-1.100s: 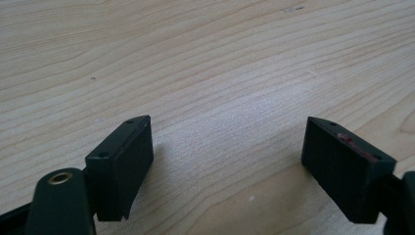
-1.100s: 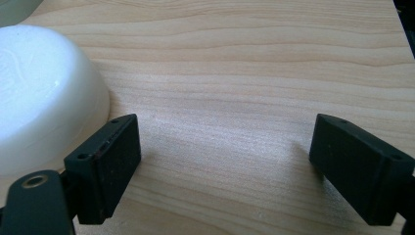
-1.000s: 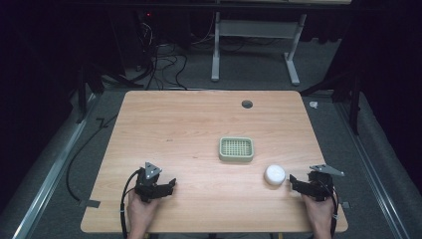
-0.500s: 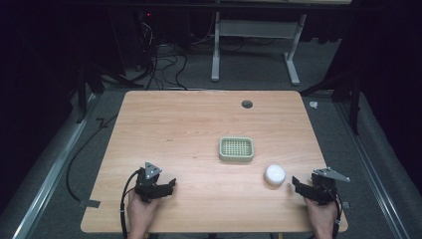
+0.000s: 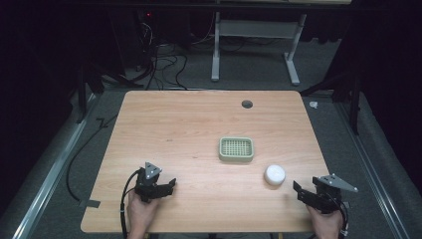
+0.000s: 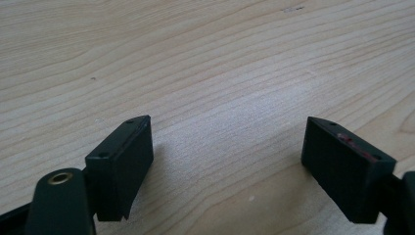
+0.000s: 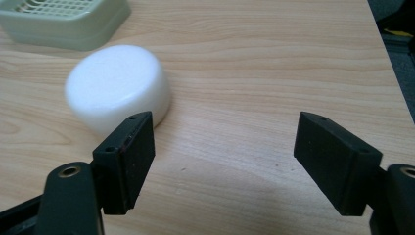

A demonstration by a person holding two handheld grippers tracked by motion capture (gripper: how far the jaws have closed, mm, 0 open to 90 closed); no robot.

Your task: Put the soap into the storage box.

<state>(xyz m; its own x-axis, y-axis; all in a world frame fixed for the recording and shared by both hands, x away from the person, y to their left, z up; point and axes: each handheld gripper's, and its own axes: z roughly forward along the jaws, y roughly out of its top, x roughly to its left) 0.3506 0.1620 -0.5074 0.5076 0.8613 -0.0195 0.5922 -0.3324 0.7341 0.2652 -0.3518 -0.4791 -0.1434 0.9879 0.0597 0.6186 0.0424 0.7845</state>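
A white round puck (image 5: pixel 274 175) lies on the wooden table (image 5: pixel 189 129), just right of a pale green slotted tray (image 5: pixel 236 149). My right gripper (image 5: pixel 298 189) is near the front right corner, a short way right of the puck and apart from it. In the right gripper view the puck (image 7: pixel 117 88) sits beyond the left jaw, with the tray (image 7: pixel 63 22) behind it. The right gripper (image 7: pixel 225 156) has just been closing its jaws, which still stand apart with nothing between them. My left gripper (image 5: pixel 171 185) rests open at the front left, over bare wood (image 6: pixel 225 161).
A round cable hole (image 5: pixel 247 104) sits near the table's far edge. Beyond the table stand a white desk frame (image 5: pixel 254 45) and floor cables (image 5: pixel 164 64). The table's right edge (image 7: pixel 386 58) runs close to the right gripper.
The right gripper has drawn back from the white puck toward the front right corner. The left gripper, puck and tray have stayed in place.
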